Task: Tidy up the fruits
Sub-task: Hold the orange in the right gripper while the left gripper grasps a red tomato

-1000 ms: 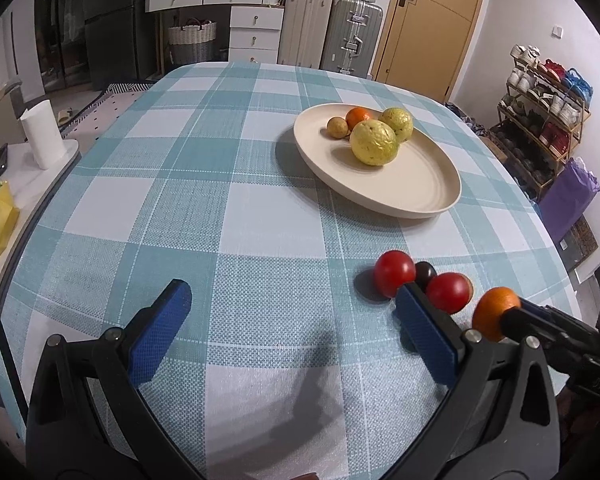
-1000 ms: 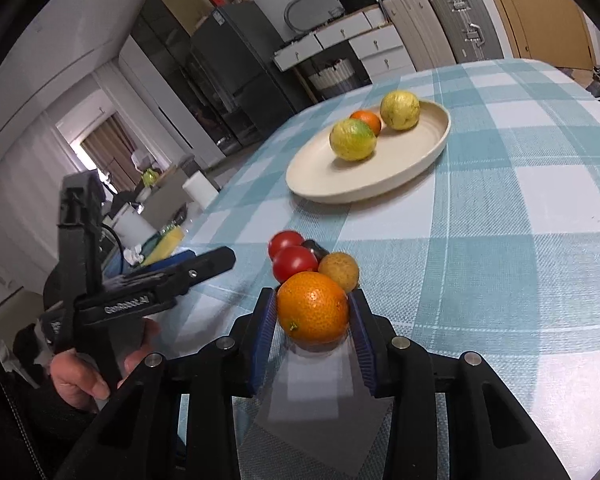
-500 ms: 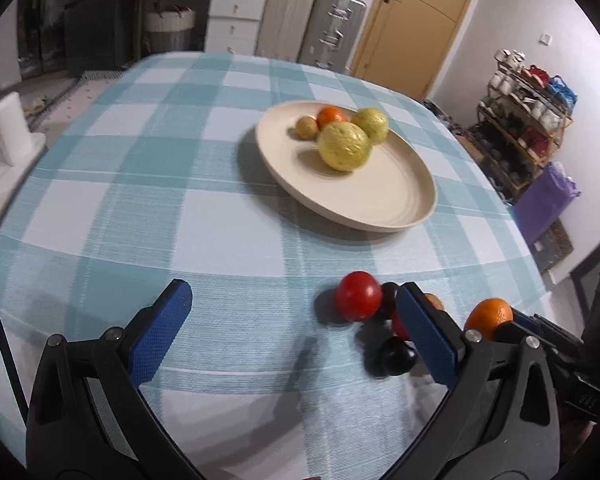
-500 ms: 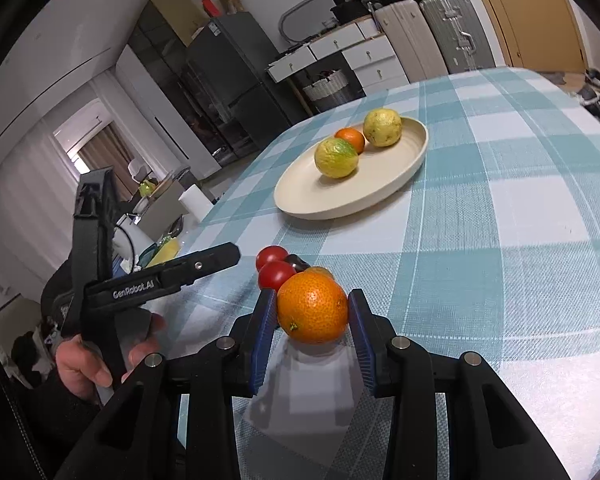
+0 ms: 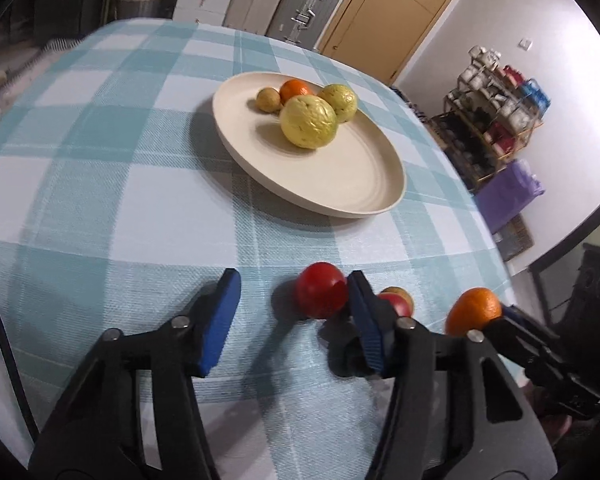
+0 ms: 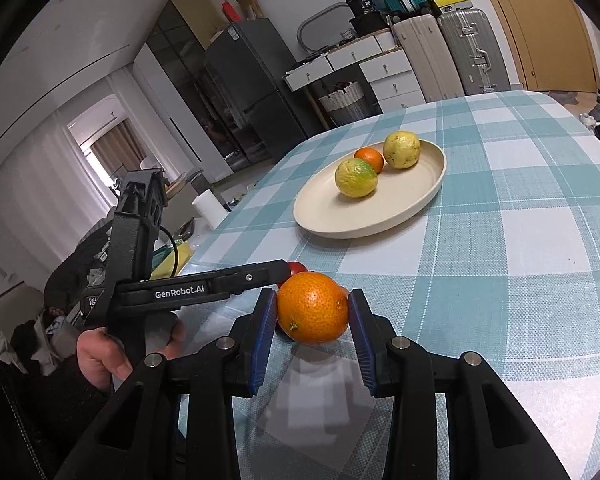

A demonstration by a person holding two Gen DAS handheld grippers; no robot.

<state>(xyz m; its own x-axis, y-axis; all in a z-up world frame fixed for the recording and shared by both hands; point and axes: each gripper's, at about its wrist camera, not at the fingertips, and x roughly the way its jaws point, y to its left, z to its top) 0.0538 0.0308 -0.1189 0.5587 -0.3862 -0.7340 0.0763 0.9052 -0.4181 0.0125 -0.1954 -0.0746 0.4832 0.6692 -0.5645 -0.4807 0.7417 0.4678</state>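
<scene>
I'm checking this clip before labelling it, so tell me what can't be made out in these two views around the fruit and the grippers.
- Left wrist view: the dark round thing is mostly behind the left gripper's right finger; its kind is unclear.
- Same view: a second red fruit and a tan one are partly hidden by that finger.
- Right wrist view: the held orange and the other gripper's finger cover the red fruit.

Indoor light moderate, even. Strong fisheye bending, black vignette at corners in both views. Left wrist view: motion smear on checked tablecloth [image 5: 100, 168] left of plate [image 5: 340, 184]; soft shadows beneath fruit. Right wrist view sharper; bright curtained window [image 6: 100, 148] far left of plate, slightly overexposed.
</scene>
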